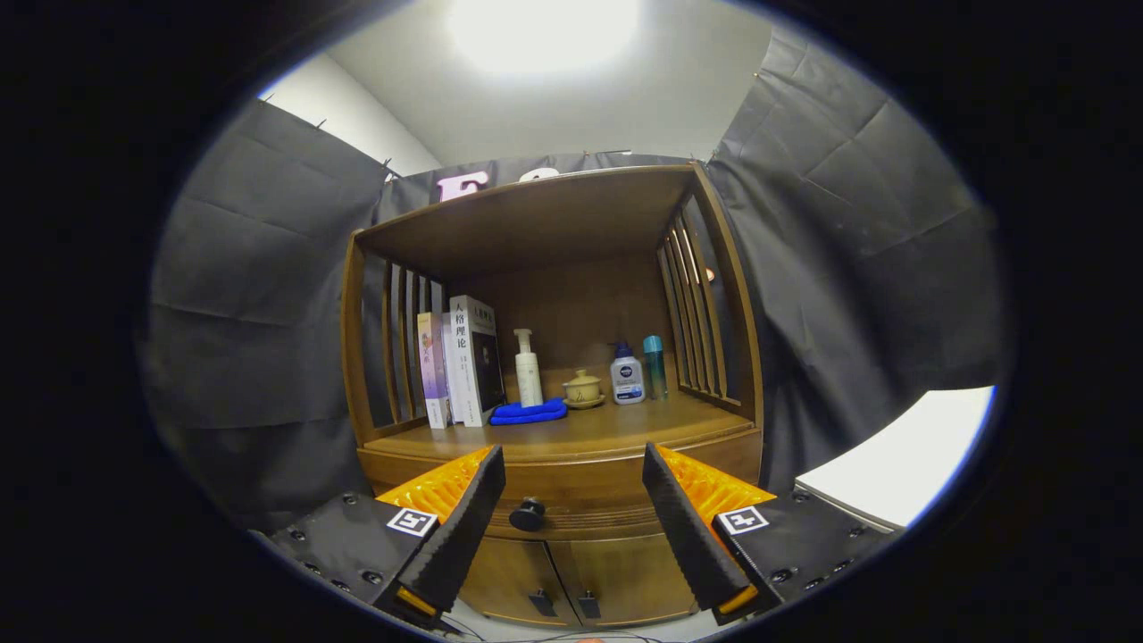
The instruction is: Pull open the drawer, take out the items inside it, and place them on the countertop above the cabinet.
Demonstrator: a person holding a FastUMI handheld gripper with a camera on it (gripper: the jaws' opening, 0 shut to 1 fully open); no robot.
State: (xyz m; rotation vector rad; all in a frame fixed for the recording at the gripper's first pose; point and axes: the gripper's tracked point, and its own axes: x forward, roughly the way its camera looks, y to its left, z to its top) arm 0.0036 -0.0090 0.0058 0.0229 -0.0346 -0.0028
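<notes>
One gripper (571, 464) with two fingers (464, 522) set wide apart and holding nothing; one cabinet (554, 357) with one drawer (571, 500), one knob (527, 514) and two lower doors (571, 580), each with one handle. On the countertop (580, 429) stand three books (460, 362) at the left. There are also one pump bottle (528, 368), one folded blue cloth (529, 412), one lidded cup (583, 389) on one saucer, one white-and-blue bottle (627, 377) and one teal bottle (654, 366) at the right.
</notes>
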